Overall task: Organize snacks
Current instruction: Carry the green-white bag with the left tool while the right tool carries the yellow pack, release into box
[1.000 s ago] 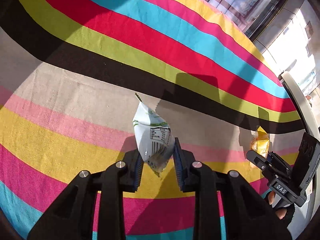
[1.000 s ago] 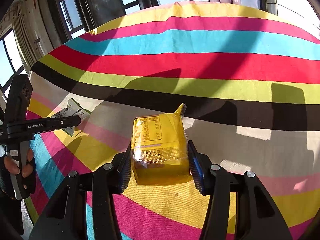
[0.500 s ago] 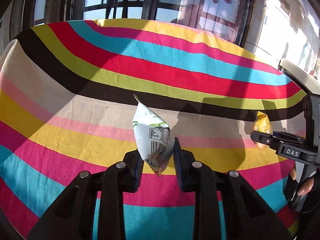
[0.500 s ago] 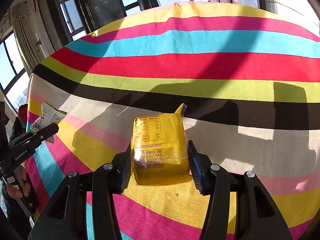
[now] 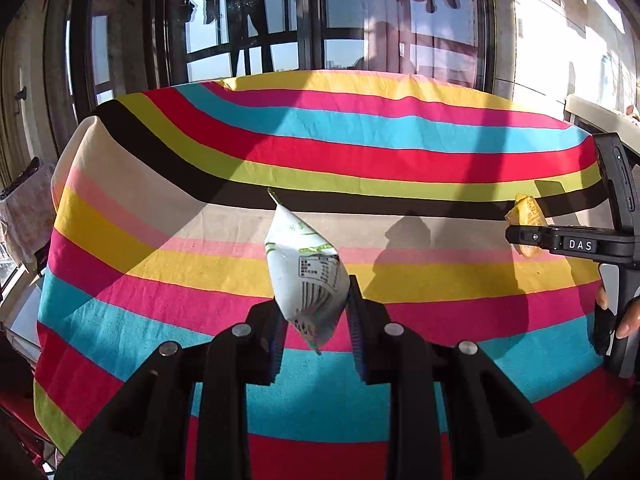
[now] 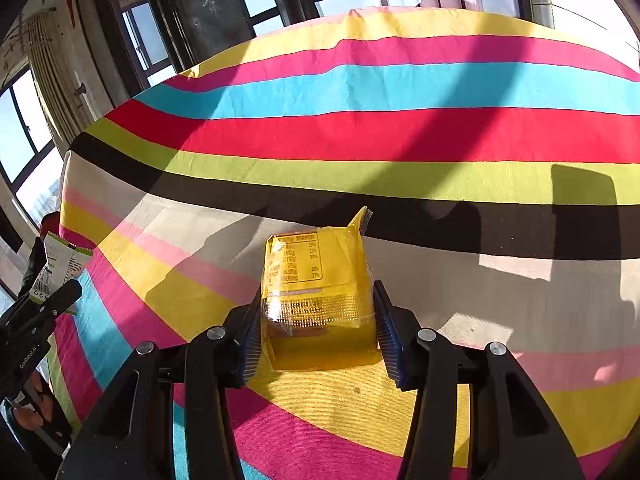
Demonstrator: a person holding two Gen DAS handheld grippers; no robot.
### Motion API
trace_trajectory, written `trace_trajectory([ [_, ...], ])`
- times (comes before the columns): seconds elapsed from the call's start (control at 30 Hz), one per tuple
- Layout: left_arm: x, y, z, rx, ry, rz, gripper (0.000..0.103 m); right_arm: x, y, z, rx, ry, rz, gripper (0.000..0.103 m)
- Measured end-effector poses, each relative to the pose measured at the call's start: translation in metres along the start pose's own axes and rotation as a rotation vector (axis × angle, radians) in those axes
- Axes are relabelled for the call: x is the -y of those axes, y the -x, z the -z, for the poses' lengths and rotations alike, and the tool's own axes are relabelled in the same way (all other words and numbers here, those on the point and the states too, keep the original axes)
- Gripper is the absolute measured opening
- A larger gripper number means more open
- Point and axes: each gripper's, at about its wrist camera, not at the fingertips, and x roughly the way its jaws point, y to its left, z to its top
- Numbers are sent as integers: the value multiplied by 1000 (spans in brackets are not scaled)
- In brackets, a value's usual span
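Observation:
My left gripper is shut on a white snack packet with green print and holds it in the air before the near edge of the striped table. It also shows at the far left of the right wrist view. My right gripper is shut on a yellow snack packet and holds it just above the tablecloth. That packet also shows at the right edge of the left wrist view.
The table wears a cloth with bright stripes. Dark-framed windows stand behind it. A pale chair or ledge is at the far right. Shadows of the grippers fall on the beige stripe.
My left gripper has pulled back and up from the table with the white packet, so the whole table and the windows now show. The right gripper has hardly moved.

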Motion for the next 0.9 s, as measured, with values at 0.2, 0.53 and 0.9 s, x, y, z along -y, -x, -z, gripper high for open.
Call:
trace_trajectory([
  [0.2, -15, 12, 8, 8, 19, -10, 27, -6, -7, -1, -31, 29, 37, 49],
  [0.53, -62, 34, 31, 7, 53, -102, 28, -93, 3, 24, -69, 118, -126, 49],
  [0.9, -123, 74, 69, -7, 131, -217, 27, -227, 22, 59, -68, 329, -329, 49],
])
